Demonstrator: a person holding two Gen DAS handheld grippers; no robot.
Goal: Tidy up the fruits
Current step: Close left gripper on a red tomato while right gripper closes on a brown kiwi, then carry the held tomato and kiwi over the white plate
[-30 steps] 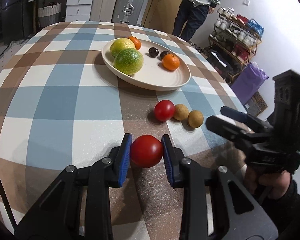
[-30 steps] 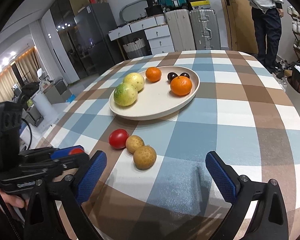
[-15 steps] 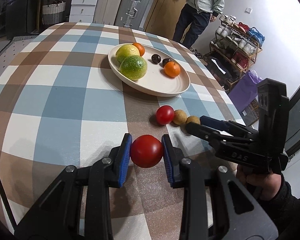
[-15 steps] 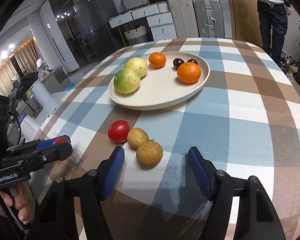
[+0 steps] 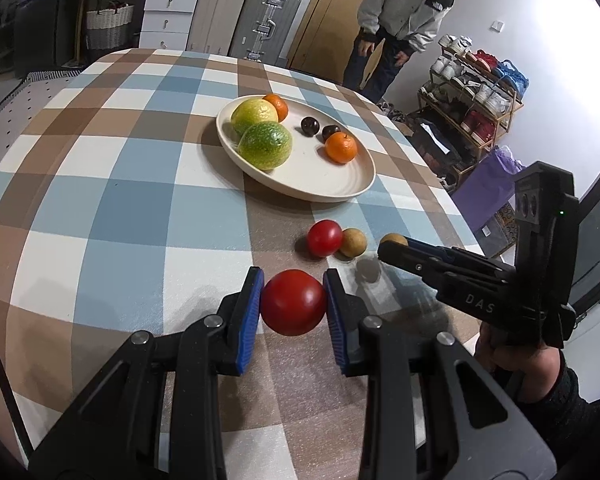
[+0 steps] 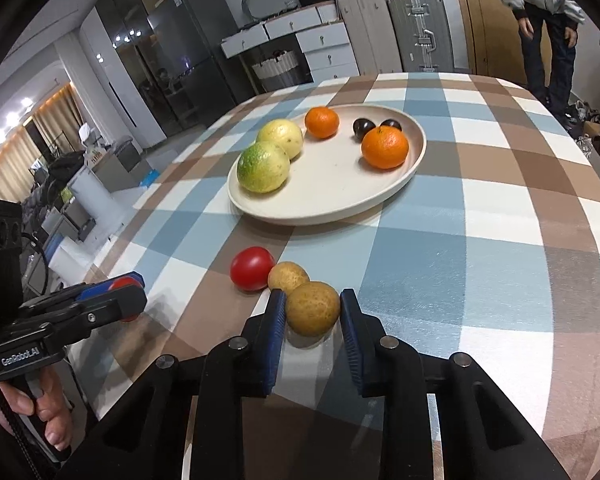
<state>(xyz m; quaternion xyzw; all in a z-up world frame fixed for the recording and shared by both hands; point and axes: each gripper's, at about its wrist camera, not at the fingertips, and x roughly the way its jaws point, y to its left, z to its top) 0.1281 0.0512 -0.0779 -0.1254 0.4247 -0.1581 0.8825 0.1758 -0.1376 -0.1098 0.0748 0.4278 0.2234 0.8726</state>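
While the left tool (image 5: 293, 301) clamps a large red tomato (image 5: 293, 302) between its blue pads just above the checkered table (image 5: 140, 208), a smaller tomato (image 6: 252, 268) lies on the cloth beside a round brown fruit (image 6: 288, 276). To the right of these, the right tool (image 6: 313, 309) has its pads narrowly around a second brown fruit (image 6: 313, 308), touching it on both sides; whether it is lifted I cannot tell. Farther back, the cream plate (image 6: 340, 208) carries two yellow-green citrus, two oranges (image 6: 385, 147) and two dark small fruits.
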